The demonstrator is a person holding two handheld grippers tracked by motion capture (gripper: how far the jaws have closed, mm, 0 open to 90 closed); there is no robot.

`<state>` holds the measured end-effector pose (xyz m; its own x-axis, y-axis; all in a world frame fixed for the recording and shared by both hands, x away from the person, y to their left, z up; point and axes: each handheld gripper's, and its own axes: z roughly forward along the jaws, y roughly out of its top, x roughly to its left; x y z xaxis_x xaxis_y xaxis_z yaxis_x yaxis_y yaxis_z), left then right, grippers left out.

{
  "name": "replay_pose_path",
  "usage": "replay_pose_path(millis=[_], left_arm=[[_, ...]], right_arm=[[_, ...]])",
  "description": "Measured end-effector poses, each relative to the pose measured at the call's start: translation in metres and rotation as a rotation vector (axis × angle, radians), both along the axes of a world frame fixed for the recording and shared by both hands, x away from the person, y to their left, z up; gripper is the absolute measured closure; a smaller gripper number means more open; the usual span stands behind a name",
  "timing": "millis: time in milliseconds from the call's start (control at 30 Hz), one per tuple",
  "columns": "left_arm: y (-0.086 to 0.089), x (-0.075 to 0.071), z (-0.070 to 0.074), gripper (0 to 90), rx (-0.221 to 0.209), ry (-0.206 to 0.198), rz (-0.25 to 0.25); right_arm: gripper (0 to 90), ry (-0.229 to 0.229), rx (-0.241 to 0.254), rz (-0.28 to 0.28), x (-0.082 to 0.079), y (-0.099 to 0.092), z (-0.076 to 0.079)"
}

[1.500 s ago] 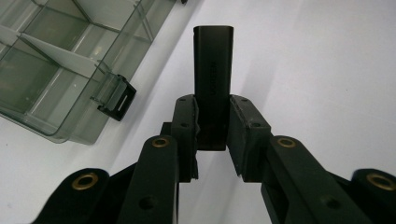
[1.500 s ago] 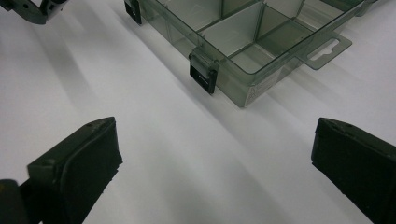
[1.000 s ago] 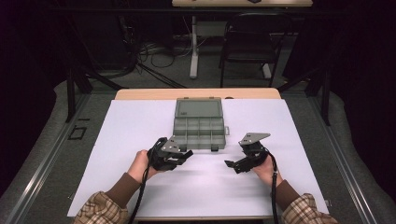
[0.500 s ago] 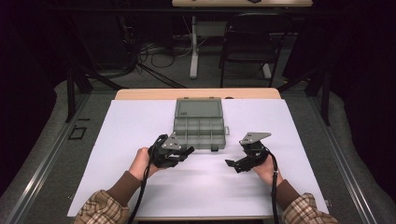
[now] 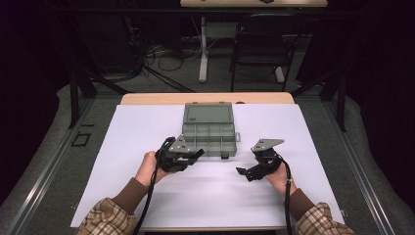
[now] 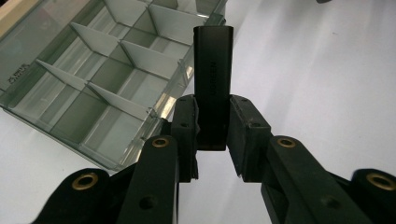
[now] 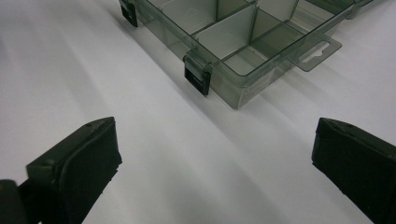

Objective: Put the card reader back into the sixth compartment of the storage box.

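Black block (image 6: 213,88) clamped in left gripper (image 6: 212,135) beside open organizer box (image 5: 209,132); right gripper (image 7: 215,158) jaws wide, empty.

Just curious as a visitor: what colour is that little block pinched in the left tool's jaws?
Black, with faint lettering; the block shows best in the left gripper view.

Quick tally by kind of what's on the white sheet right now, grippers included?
Compartment box, lid open: 1
Black block clamped in the left gripper: 1
Grippers, the left one plus the right gripper with jaws wide apart: 2
Total: 4
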<state>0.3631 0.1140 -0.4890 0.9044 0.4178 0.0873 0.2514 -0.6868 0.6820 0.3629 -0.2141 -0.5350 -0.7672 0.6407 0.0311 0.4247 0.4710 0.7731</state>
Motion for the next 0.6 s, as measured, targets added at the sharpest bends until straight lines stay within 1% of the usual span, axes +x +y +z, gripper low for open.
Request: replay_pose_path(millis=[100, 233, 267, 400, 533, 600], left_arm=[[0.0, 0.002, 0.005, 73.6, -0.025, -0.008, 0.012], [-0.001, 0.004, 0.007, 73.6, -0.026, -0.017, 0.015], [-0.001, 0.005, 0.007, 73.6, -0.032, -0.013, 0.018], [-0.001, 0.01, 0.008, 73.5, -0.042, -0.019, 0.043], [-0.001, 0.012, 0.006, 73.6, -0.041, -0.011, 0.066], [0.0, 0.013, 0.006, 73.6, -0.047, -0.011, 0.078]], right_arm=[[0.1, -0.004, 0.011, -0.009, 0.0, -0.001, 0.001], [0.0, -0.003, 0.006, -0.009, 0.0, 0.0, -0.001], [0.0, -0.002, 0.001, -0.007, 0.0, 0.0, 0.0], [0.0, -0.001, 0.006, -0.008, 0.001, 0.0, -0.001], [0.0, -0.008, 0.005, -0.015, 0.001, -0.002, -0.001], [0.0, -0.01, 0.006, -0.013, 0.001, -0.002, 0.0]])
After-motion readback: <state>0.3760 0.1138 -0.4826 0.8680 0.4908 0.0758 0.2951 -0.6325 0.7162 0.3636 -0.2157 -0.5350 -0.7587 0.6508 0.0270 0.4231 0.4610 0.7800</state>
